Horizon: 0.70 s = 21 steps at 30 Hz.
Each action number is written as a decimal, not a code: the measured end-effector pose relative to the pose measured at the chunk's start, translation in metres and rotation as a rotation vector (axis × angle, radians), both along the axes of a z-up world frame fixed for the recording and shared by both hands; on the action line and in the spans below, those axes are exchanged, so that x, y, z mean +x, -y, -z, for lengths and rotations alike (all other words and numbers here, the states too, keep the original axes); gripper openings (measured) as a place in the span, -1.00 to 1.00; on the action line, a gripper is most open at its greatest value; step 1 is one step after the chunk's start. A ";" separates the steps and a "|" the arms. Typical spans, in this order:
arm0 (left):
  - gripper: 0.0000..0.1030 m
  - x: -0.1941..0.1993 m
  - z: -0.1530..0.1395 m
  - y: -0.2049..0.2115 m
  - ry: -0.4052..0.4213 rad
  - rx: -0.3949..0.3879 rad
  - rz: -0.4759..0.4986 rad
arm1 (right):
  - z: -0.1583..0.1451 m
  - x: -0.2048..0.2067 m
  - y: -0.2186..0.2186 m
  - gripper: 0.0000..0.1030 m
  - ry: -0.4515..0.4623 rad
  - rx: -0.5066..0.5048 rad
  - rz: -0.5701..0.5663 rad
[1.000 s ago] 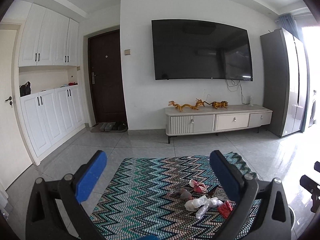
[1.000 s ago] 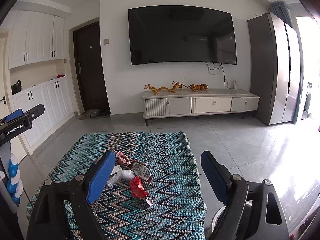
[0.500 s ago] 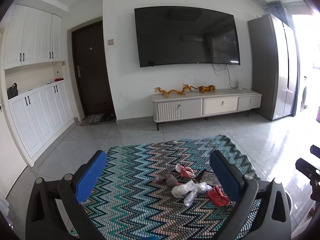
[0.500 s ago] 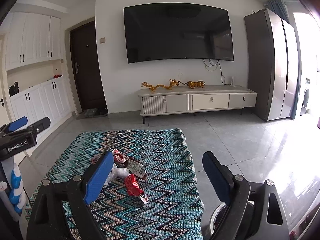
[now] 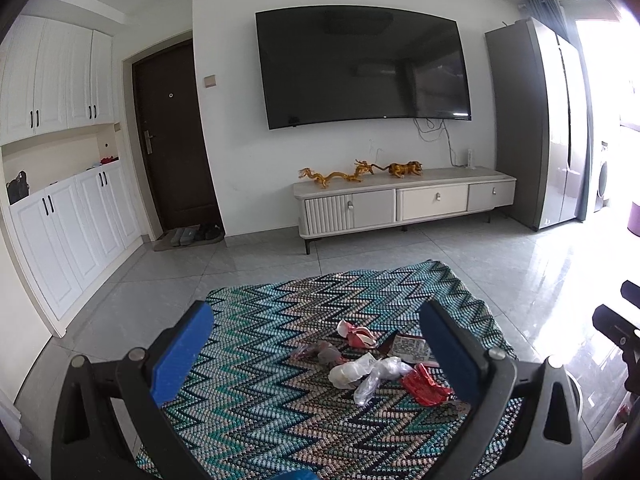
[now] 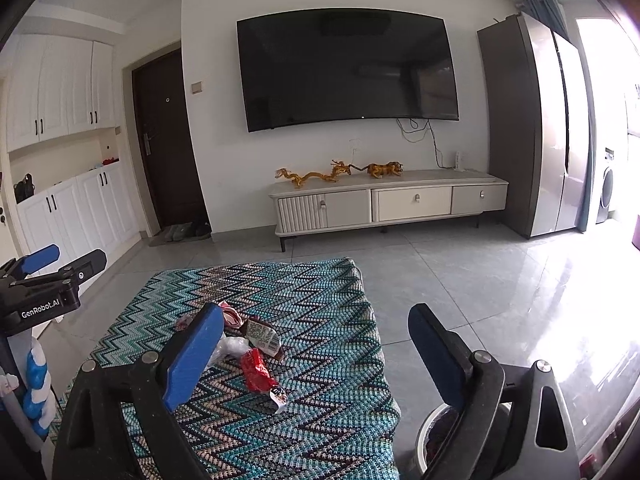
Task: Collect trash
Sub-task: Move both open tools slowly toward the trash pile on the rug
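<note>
Left wrist view: left gripper has its blue fingers spread wide, nothing between the pads, hovering over the zigzag rug. Trash pile sits on the rug toward the right finger: white crumpled plastic, red wrapper beside it, pink-white wrapper further back, printed packet partly behind the right finger, greyish scrap to the left of the plastic. Part of the right gripper shows at the right edge. TV on the wall, low cabinet below it.

Right wrist view: right gripper fingers wide apart and opening, nothing between the pads. Trash lies on the rug by the left finger: red wrapper, printed packet, white plastic partly hidden, pink-white wrapper. A round bin shows under the right finger, off the rug on the tile floor. Left gripper visible at the left edge, spread.
</note>
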<state>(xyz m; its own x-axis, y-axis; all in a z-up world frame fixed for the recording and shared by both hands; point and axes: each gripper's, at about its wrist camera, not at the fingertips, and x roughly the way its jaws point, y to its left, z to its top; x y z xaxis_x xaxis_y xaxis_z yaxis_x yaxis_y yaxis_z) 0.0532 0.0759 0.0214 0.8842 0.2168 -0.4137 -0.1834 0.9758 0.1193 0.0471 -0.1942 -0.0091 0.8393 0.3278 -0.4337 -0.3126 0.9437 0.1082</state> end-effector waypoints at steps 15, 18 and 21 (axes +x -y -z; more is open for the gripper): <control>1.00 0.009 0.021 0.031 -0.111 0.011 0.096 | 0.001 -0.003 0.015 0.91 -0.009 0.003 0.045; 1.00 0.010 0.024 0.037 -0.126 0.012 0.114 | 0.002 -0.003 0.016 0.92 -0.010 0.002 0.048; 1.00 0.011 0.026 0.041 -0.135 0.013 0.128 | 0.002 -0.003 0.017 0.96 -0.009 0.001 0.049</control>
